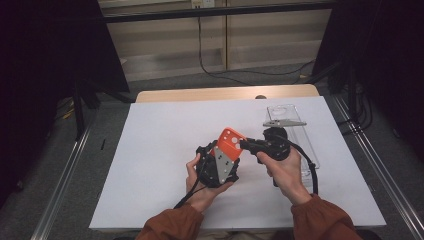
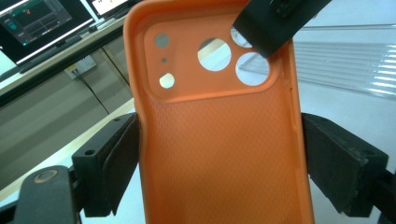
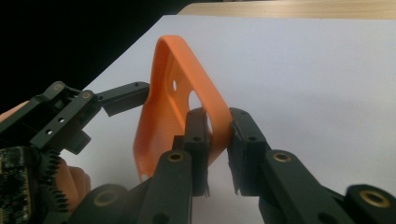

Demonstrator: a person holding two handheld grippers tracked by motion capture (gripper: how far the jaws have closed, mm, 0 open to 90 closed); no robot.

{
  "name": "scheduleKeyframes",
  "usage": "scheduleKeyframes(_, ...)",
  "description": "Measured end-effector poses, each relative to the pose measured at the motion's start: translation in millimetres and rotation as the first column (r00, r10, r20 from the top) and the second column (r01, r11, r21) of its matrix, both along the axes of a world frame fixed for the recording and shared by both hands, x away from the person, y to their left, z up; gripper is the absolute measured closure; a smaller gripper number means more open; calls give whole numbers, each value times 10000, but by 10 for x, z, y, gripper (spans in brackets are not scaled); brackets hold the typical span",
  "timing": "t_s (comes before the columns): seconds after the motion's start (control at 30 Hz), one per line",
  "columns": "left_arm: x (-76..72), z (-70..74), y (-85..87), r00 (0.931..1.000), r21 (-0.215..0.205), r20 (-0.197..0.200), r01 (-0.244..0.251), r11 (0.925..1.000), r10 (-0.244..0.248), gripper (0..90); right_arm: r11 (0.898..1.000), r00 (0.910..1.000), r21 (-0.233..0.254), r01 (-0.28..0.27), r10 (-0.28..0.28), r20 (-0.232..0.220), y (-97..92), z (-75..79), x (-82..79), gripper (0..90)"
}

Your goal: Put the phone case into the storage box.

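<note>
Left hand-held gripper [image 1: 216,161]: clamps the orange soft rubber phone case [image 1: 228,145] by its long edges, above the white table [image 1: 160,150].
Right hand-held gripper [image 3: 218,135]: pinches the case's camera-hole corner.
Far right: clear plastic tray [image 1: 295,131], lying flat.

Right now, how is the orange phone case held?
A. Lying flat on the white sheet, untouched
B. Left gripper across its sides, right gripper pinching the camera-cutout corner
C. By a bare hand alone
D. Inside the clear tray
B: the left gripper spans the orange phone case side to side, while the right gripper is shut on its edge by the camera cutouts.
</note>
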State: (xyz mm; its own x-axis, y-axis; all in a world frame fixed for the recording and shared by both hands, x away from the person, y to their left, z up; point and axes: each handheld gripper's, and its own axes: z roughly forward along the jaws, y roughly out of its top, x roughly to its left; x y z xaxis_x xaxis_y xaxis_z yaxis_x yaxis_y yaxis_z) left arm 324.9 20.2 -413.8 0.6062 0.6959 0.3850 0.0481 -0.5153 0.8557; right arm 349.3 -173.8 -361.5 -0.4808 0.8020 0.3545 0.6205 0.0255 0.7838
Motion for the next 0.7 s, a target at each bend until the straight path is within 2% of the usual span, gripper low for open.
scheduleKeyframes(0.2,47,-4,17,9997,-490,-226,-41,9988,30,133,10000,9997,40,17,-18,252,42,38,-37,806)
scheduleKeyframes(0.37,79,0,45,9983,-805,-550,160,9966,-205,103,9997,9985,-242,-99,111,535,79,56,-36,812)
scheduleKeyframes(0.47,104,12,72,9965,-1171,-780,202,9929,-295,73,9995,9977,-292,-125,145,664,80,73,-35,814)
scheduleKeyframes(0.57,128,28,111,9933,-1542,-1062,278,9877,-446,50,9994,9962,-329,-117,145,861,59,104,-28,815)
scheduleKeyframes(0.63,145,41,151,9882,-1690,-1382,421,9847,-660,45,9994,9951,-320,-97,128,985,35,117,-15,815)
scheduleKeyframes(0.7,159,57,196,9834,-1868,-1699,313,9819,-637,47,9992,9938,-404,12,33,1110,6,127,-4,815)
